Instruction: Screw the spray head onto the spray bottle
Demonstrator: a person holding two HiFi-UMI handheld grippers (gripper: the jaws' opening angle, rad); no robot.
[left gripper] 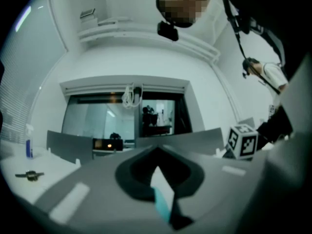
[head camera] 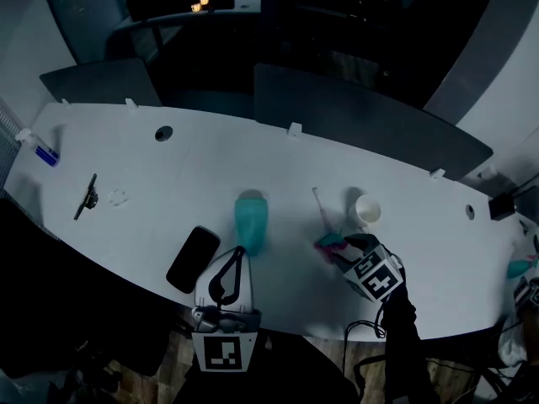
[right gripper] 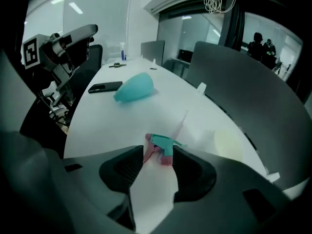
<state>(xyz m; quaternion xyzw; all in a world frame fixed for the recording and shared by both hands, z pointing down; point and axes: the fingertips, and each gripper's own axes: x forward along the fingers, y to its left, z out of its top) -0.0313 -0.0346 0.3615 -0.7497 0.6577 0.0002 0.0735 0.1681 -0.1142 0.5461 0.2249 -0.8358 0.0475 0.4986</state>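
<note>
Two hand-held grippers work over a curved white table (head camera: pixel 210 175), seen from above, and the job looks barely begun. At about eight o'clock from the table's middle lies a dark phone (head camera: pixel 193 258), which plays no part. Just to its right, at six o'clock, the left gripper (head camera: pixel 236 257) points away from the person with its jaws pressed together on nothing. Its tip sits right at the near end of the spray bottle (head camera: pixel 251 219), and whether they touch cannot be told. The teal bottle lies on its side near the centre, its narrower end apparently toward six o'clock, and nothing is fitted to it. Further right, at about four o'clock and well apart from the bottle, the spray head (head camera: pixel 328 244) lies flat on the table. It is teal and pink, and its thin dip tube (head camera: pixel 319 204) trails toward twelve o'clock. The right gripper (right gripper: pixel 160 152) tilts down over it with its jaws spread wide. The head rests at the opening between the tips, and neither pad presses on it. A white cup (head camera: pixel 367 210) stands just beyond, at two o'clock from the head. By this showing every step remains: grasp the head, steady the bottle, feed the tube into the neck, then twist the collar tight.
</note>
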